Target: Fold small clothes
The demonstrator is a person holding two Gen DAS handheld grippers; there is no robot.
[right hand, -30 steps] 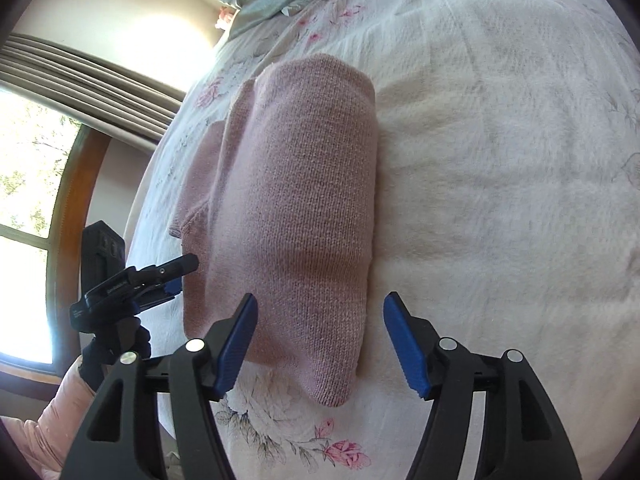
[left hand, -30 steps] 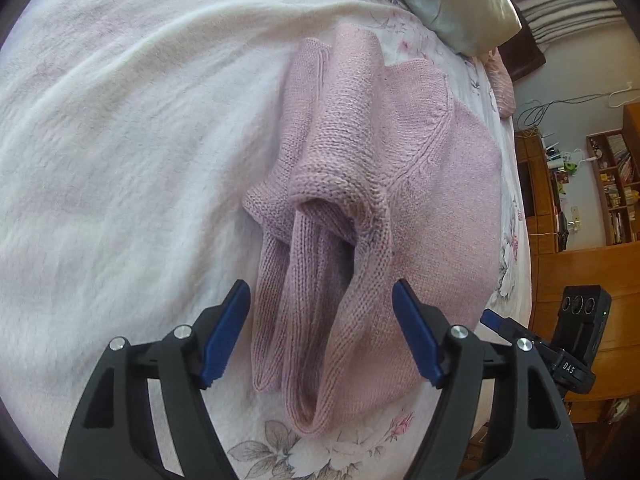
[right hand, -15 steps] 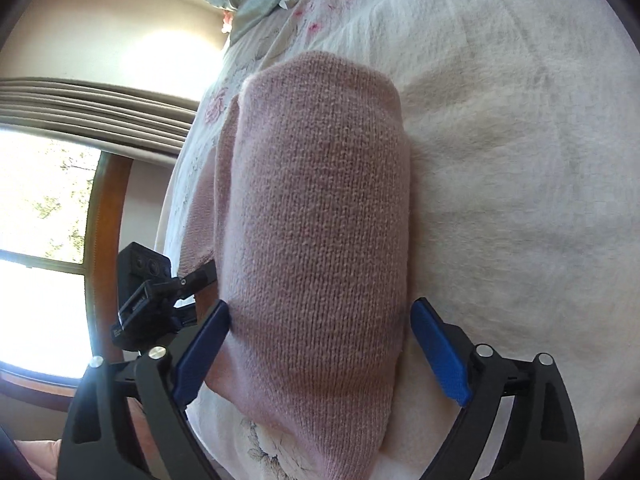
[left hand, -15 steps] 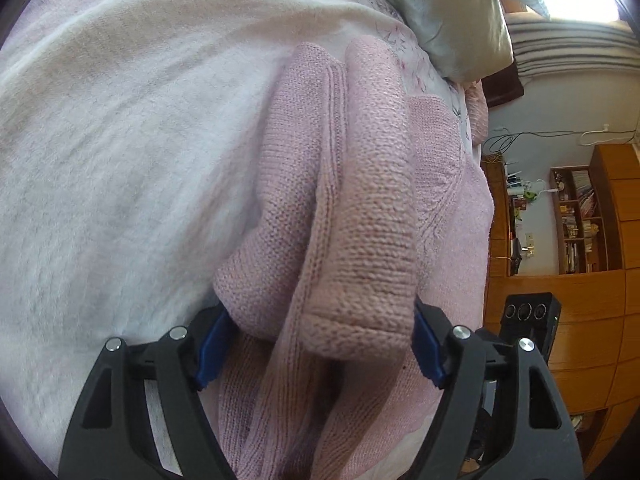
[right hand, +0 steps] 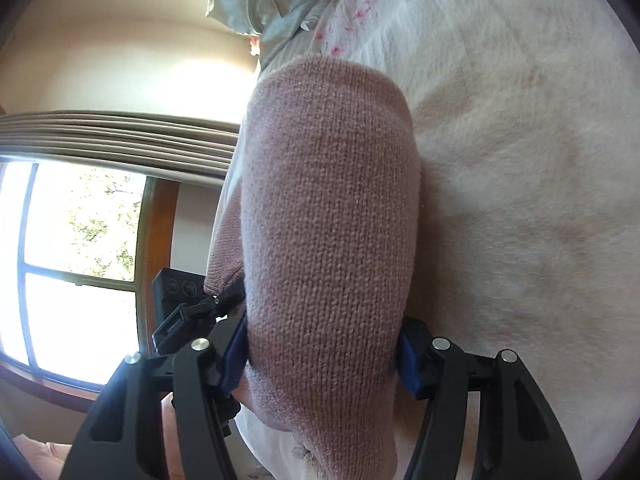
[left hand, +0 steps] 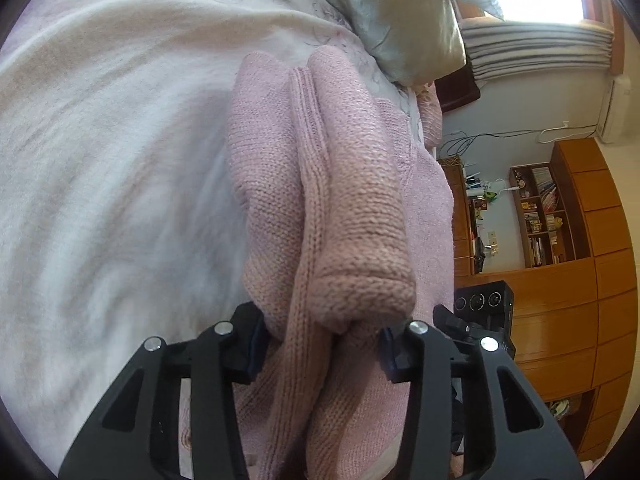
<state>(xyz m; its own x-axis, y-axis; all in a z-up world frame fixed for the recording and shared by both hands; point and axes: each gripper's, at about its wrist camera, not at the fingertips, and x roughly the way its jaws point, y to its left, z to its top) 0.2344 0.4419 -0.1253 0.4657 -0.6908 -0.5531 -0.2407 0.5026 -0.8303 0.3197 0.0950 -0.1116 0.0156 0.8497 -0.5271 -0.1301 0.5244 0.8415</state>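
A white bedspread (left hand: 100, 160) carries the pink knit sweater (left hand: 340, 200), already folded into a long narrow stack. The left gripper (left hand: 320, 348) pinches its bunched sleeve end and the right gripper (right hand: 322, 354) clamps the smooth hem end. This looks like the grasp before the final fold, which calls for lifting both ends evenly.

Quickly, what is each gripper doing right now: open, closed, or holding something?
Left gripper: closed on the bunched end of the pink knit sweater.
Right gripper: closed on the sweater's folded end.
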